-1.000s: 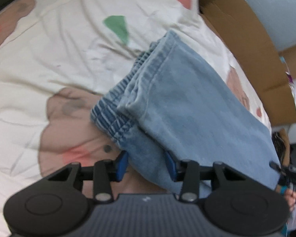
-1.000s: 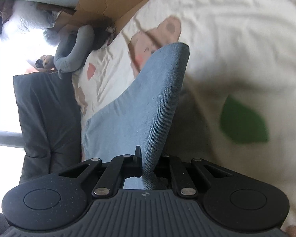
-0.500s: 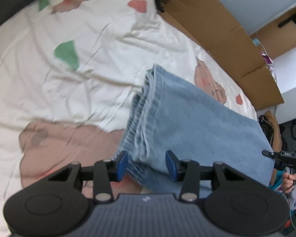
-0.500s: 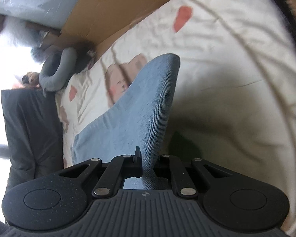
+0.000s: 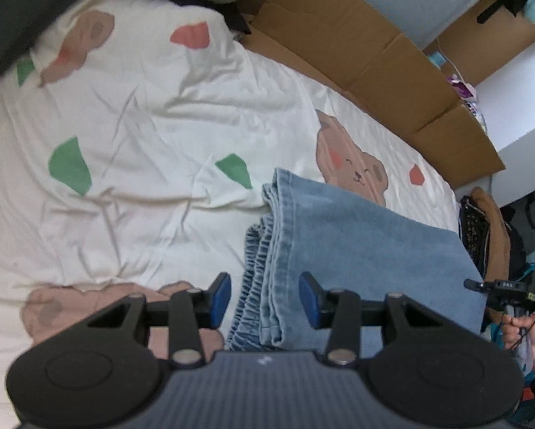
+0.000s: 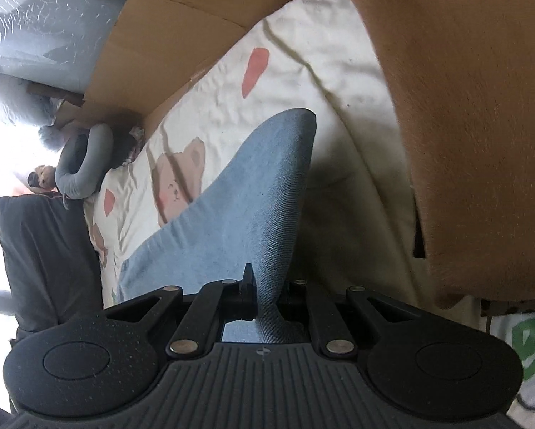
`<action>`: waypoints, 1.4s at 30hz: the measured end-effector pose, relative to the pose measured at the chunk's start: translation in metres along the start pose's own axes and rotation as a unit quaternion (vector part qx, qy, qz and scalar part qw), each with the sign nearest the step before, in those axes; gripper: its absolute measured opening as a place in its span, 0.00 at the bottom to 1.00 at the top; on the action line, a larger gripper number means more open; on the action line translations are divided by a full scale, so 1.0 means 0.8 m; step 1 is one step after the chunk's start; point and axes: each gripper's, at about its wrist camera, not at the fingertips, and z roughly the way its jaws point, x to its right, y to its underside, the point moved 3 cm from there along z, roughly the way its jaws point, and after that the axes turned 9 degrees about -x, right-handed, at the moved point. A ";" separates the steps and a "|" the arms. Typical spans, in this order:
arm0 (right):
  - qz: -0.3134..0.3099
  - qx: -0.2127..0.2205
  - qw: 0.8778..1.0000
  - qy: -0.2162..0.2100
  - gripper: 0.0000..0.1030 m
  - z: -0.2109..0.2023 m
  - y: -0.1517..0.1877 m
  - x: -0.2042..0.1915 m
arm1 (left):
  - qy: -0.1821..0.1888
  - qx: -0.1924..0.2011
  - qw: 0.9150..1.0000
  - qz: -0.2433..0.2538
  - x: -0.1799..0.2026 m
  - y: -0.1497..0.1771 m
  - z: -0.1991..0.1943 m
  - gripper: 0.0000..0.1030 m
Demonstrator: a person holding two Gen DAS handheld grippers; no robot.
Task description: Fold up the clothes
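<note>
Left wrist view: my left tongs [image 5: 263,300] are spread wide, blue pads either side of the jeans [image 5: 356,250] at 6 o'clock, gripping nothing. Denim lies folded in layers on the bed sheet [image 5: 142,136], elastic waistband edges stacked at the left end, running from 6 toward 3 o'clock. I read the spread stance as straddling the stacked edge, either about to pinch or just let go; cannot say which.

Right wrist view: right tongs [image 6: 269,296] pressed together on a ridge of the jeans [image 6: 238,214], fabric pinched up between the fingers and rising in a hump toward 12 o'clock. Holding that fold lifted keeps the layers aligned and off the sheet, so I can carry or lay that end over. Brown garment [image 6: 464,125] fills 1 to 3 o'clock, close to the lens, just beside the denim; likely another piece in the pile.

Cardboard [image 5: 392,57] runs along the far bed edge at 12 to 2 o'clock in the left view. Grey pillow roll [image 6: 85,164] sits at 9 o'clock in the right view. Person's hand [image 5: 524,336] with a small device at 4 o'clock, left view, clear of the cloth.

Jeans look partly folded, at least doubled; whether another fold is wanted I can't settle.
</note>
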 end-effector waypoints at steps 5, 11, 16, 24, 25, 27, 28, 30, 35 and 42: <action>-0.002 -0.004 1.000 -0.016 0.15 0.008 0.010 0.019 | -0.027 0.011 1.000 -0.011 0.008 0.005 -0.044 0.43; -0.012 0.000 0.999 -0.043 0.30 0.007 0.028 0.036 | -0.047 0.027 0.998 -0.025 0.022 0.006 -0.094 0.49; -0.008 0.006 0.999 -0.042 0.34 -0.002 0.048 0.058 | -0.055 0.028 0.998 -0.017 0.043 -0.001 -0.100 0.50; 0.033 -0.006 0.998 -0.057 0.34 -0.004 0.097 0.101 | -0.050 0.028 0.998 0.008 0.080 -0.012 -0.090 0.51; 0.037 -0.009 0.998 -0.059 0.34 -0.004 0.103 0.103 | -0.046 0.027 0.998 0.016 0.084 -0.012 -0.084 0.52; 0.044 -0.013 0.997 -0.060 0.35 -0.003 0.115 0.107 | -0.043 0.021 0.999 0.014 0.088 -0.008 -0.070 0.52; 0.051 -0.011 0.997 -0.060 0.35 -0.004 0.119 0.110 | -0.042 0.017 0.999 0.012 0.089 -0.007 -0.062 0.51; 0.065 -0.001 0.996 -0.059 0.35 -0.006 0.125 0.113 | -0.035 0.013 0.999 0.017 0.095 -0.004 -0.051 0.51; 0.070 0.014 0.996 -0.061 0.34 -0.019 0.129 0.094 | -0.020 0.000 1.000 0.020 0.100 0.003 -0.026 0.51; 0.074 0.007 0.995 -0.071 0.30 -0.033 0.126 0.093 | -0.015 -0.014 1.000 0.024 0.103 0.010 -0.006 0.51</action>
